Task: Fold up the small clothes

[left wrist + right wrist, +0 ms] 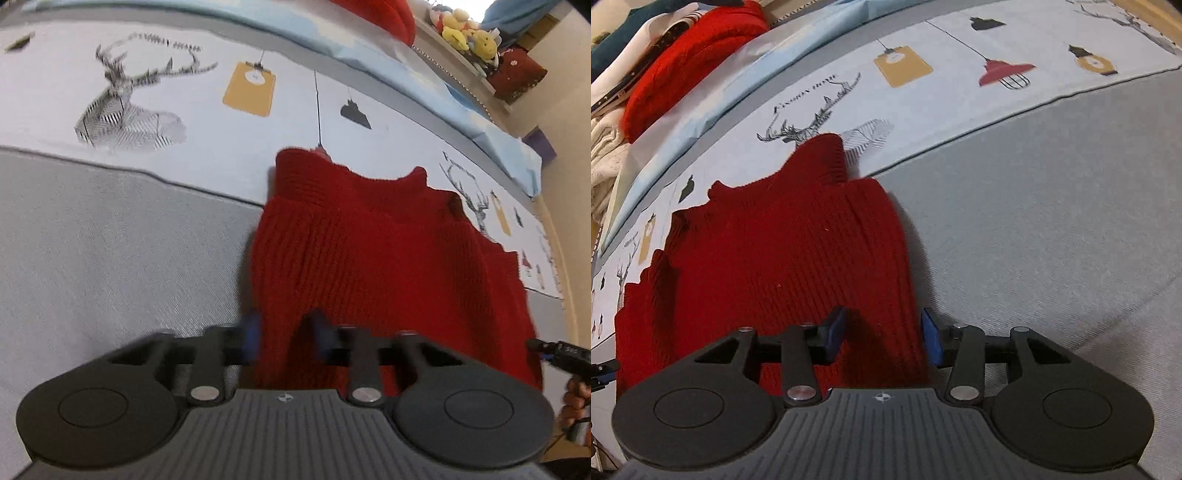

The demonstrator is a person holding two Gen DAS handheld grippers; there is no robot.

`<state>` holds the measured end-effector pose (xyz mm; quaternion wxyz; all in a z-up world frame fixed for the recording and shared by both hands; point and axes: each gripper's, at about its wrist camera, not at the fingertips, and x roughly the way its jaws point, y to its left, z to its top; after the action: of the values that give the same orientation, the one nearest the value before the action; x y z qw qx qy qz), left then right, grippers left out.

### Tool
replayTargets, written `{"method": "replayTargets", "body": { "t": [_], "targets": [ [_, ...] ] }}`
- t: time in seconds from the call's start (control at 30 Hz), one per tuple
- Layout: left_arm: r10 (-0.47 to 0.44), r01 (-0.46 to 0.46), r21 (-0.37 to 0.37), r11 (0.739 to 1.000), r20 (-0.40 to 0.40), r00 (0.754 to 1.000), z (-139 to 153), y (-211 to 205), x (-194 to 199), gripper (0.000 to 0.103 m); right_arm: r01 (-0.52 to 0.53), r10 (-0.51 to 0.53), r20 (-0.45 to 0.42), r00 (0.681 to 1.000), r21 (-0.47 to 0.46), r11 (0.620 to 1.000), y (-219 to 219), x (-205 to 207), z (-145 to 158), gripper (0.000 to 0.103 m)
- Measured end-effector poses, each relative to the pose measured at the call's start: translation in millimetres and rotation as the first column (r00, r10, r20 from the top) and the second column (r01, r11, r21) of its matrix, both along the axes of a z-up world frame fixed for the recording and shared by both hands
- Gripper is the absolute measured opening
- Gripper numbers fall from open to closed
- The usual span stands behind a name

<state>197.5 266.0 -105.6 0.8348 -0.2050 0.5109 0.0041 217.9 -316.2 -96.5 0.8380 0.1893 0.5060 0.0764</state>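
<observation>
Both grippers sit with jaws apart at the near hem of the dark red ribbed knit sweater [369, 251], left gripper [282, 332] straddling its left edge, right gripper [882, 332] its right edge. Sweater lies flat on the grey bedspread [1052, 221], collar toward the deer-print band [122, 107].
</observation>
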Motion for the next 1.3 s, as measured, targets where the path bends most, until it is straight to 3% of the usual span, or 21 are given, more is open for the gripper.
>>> {"method": "replayTargets", "body": {
  "t": [0.03,0.07,0.2,0.3,0.43,0.5,0.53,0.57,0.6,0.63,0.7,0.73,0.8,0.87,0.93,0.97,1.1,1.13,1.2,1.3],
  "targets": [
    [-0.01,0.01,0.013,1.0,0.013,1.0,3,-1,-1,0.011,-0.003,0.003,0.018,1.0,-0.01,1.0,1,0,2,0.017],
    [-0.024,0.023,0.029,0.999,0.035,0.999,9,-2,-4,0.011,-0.008,0.009,0.037,0.999,-0.025,1.0,3,-1,6,0.011],
    [-0.053,0.039,0.091,0.995,0.166,0.985,36,-6,-14,0.009,-0.042,0.06,0.179,0.982,-0.103,0.994,15,-12,31,0.01],
    [-0.033,0.0,0.112,0.994,0.293,0.955,58,-5,-22,0.009,0.019,-0.012,0.311,0.95,-0.017,1.0,4,-26,60,0.01],
    [-0.019,-0.094,0.222,0.97,0.461,0.887,82,-13,-24,0.009,0.057,-0.063,0.482,0.874,0.028,0.998,-3,-38,89,0.01],
    [-0.01,-0.133,0.246,0.96,0.506,0.863,86,-16,-19,0.009,0.074,-0.085,0.548,0.832,0.043,0.996,-1,-36,96,0.01],
    [-0.006,-0.141,0.255,0.957,0.501,0.865,83,-17,-14,0.012,0.084,-0.102,0.577,0.81,0.057,0.995,0,-34,97,0.01],
    [0.004,-0.138,0.253,0.957,0.468,0.883,77,-17,-7,0.016,0.098,-0.116,0.599,0.792,0.062,0.993,1,-32,99,0.01],
    [0.022,-0.129,0.239,0.962,0.404,0.915,68,-16,2,0.034,0.11,-0.124,0.606,0.785,0.061,0.992,6,-26,97,0.01],
    [0.034,-0.111,0.219,0.969,0.327,0.944,58,-13,9,0.049,0.124,-0.131,0.583,0.802,0.051,0.991,10,-17,92,0.013],
    [0.049,-0.089,0.166,0.982,0.231,0.972,43,-8,13,0.05,0.153,-0.146,0.444,0.884,0.021,0.988,19,4,71,0.02],
    [0.043,-0.065,0.112,0.992,0.192,0.98,37,-6,13,0.052,0.147,-0.141,0.323,0.936,0.005,0.989,22,15,55,0.02],
    [0.018,-0.019,0.01,1.0,0.109,0.994,26,-1,8,0.058,0.153,-0.143,0.163,0.976,-0.051,0.987,26,23,32,0.021],
    [-0.03,0.031,-0.024,0.999,0.023,0.999,17,-3,1,0.058,0.16,-0.154,0.085,0.984,-0.059,0.985,24,20,22,0.025],
    [-0.1,0.1,-0.021,0.995,-0.036,0.994,8,-6,-10,0.058,0.157,-0.157,0.029,0.987,0.011,0.988,16,13,15,0.035],
    [-0.133,0.132,-0.018,0.991,-0.058,0.989,4,-8,-19,0.058,0.147,-0.147,0.01,0.989,0.016,0.989,14,7,13,0.035],
    [-0.176,0.176,0.0,0.984,-0.079,0.981,-4,-10,-43,0.056,0.112,-0.113,-0.023,0.993,-0.029,0.993,6,-14,11,0.036],
    [-0.178,0.179,0.011,0.984,-0.067,0.982,-2,-10,-48,0.052,0.114,-0.114,-0.023,0.993,-0.033,0.993,3,-17,11,0.036],
    [-0.18,0.181,0.022,0.983,-0.036,0.983,6,-12,-56,0.015,0.119,-0.12,-0.036,0.992,-0.046,0.992,1,-27,12,0.036],
    [-0.196,0.194,0.064,0.979,0.023,0.98,24,-17,-65,0.013,0.131,-0.132,-0.026,0.991,-0.042,0.991,0,-51,17,0.015]
  ]
}}
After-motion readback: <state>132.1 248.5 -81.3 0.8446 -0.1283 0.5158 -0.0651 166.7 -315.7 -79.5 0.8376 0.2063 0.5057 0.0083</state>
